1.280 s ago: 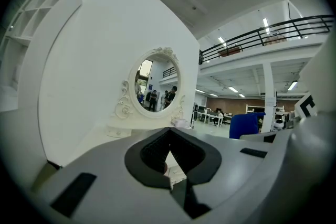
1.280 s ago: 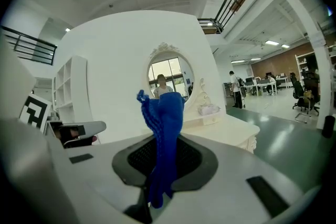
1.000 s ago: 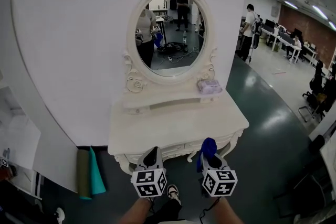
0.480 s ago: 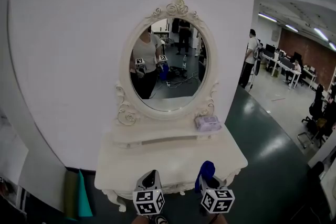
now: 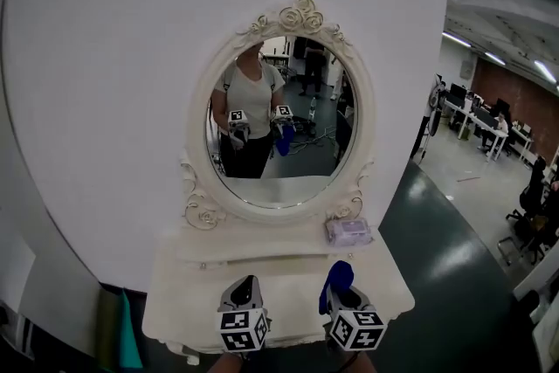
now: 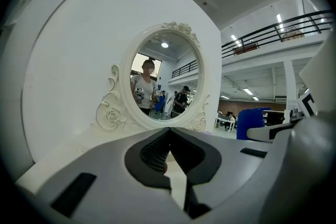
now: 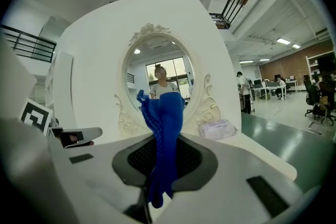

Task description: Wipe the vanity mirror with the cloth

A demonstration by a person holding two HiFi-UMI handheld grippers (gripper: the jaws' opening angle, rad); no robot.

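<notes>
Wiping looks unstarted: right gripper (image 7: 164,150) clamps the cloth (image 7: 164,113), left gripper (image 6: 169,132) pinched together empty, both short of the vanity mirror (image 5: 279,135).

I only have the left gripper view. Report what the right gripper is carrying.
Observer: The right gripper is shut on a blue cloth, which stands up from between its jaws.
Operator: Tell me what else sits by the mirror.
Observer: A pale soft pack, possibly wipes, lies on the shelf below the right side of the mirror.
Operator: Give me both grippers' positions.
Observer: In the head view the left gripper and the right one hang side by side over the front of the vanity top, well short of the glass.
</notes>
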